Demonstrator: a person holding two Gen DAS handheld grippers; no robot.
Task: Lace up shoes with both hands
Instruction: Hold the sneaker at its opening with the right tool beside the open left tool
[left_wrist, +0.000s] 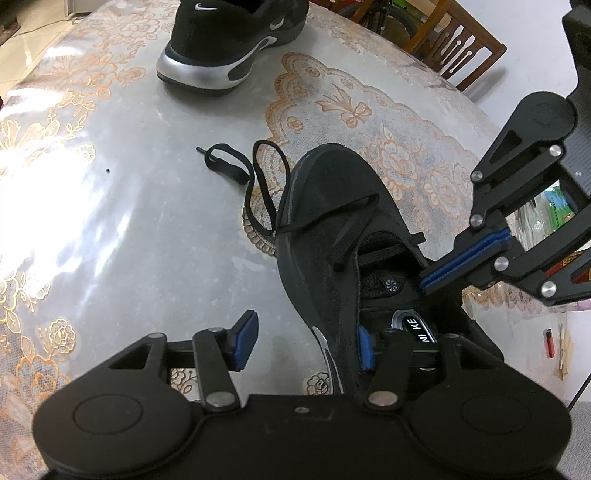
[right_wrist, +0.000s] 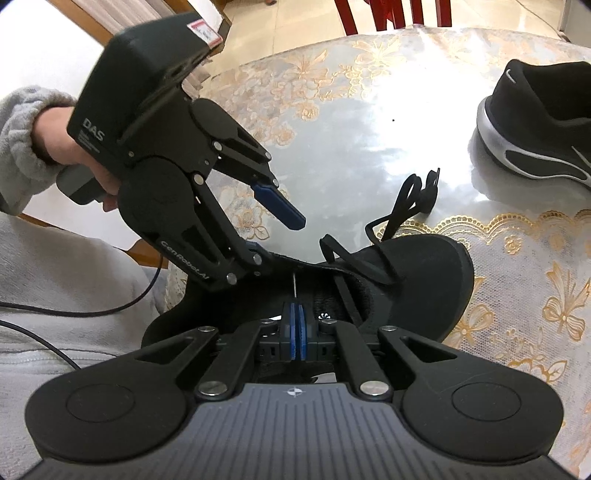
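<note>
A black sneaker (left_wrist: 325, 206) (right_wrist: 424, 266) lies on the table, toe pointing away. Its black lace (left_wrist: 266, 177) (right_wrist: 399, 206) crosses the lowest eyelets, and a loose end curls on the table beside the toe. My left gripper (left_wrist: 304, 343) (right_wrist: 277, 240) is open and straddles the shoe's side wall. One pad (left_wrist: 365, 349) is inside the opening and the other pad (left_wrist: 243, 339) hangs free outside. My right gripper (right_wrist: 297, 314) (left_wrist: 424, 284) is over the tongue, shut on a thin lace tip (right_wrist: 294, 286) that sticks out past its blue pads.
A second black sneaker (left_wrist: 229, 37) (right_wrist: 535, 122) with a silver heel stands farther back on the glossy lace-patterned table (left_wrist: 147, 240) (right_wrist: 351, 129). Wooden chairs (left_wrist: 458, 40) stand beyond the table edge. A hand in a grey sleeve (right_wrist: 74, 155) holds the left gripper; cables trail nearby.
</note>
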